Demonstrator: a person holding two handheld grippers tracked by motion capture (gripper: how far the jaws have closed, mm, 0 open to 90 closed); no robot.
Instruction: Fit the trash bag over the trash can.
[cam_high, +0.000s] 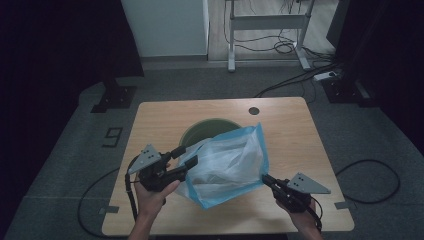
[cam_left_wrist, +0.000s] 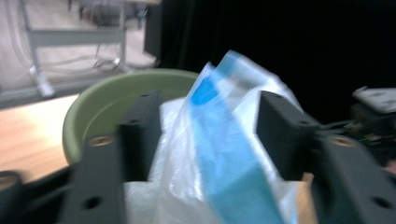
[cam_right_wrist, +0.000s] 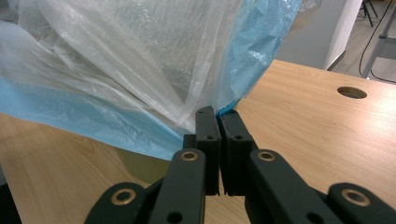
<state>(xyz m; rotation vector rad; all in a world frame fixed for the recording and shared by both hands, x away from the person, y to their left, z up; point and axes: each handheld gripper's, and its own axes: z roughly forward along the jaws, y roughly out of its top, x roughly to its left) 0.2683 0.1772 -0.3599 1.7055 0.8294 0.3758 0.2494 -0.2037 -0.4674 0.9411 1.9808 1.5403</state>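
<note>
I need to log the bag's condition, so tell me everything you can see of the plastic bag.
The plastic bag is thin, crinkled film, translucent white with a blue band along its edges. It is held up over the wooden table, slack and partly spread, in front of a green bin. The right gripper is shut on its lower right corner. The left gripper stands with jaws apart around its left blue edge; the left gripper view is blurred, and no pad seems to press on it.

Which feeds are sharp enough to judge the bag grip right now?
Left gripper view: motion-blurred, plastic bag and green bin smeared. Right gripper view: sharp, right tongs crisp on the bag's edge. High view: dim, dark at the sides, table evenly lit.
</note>
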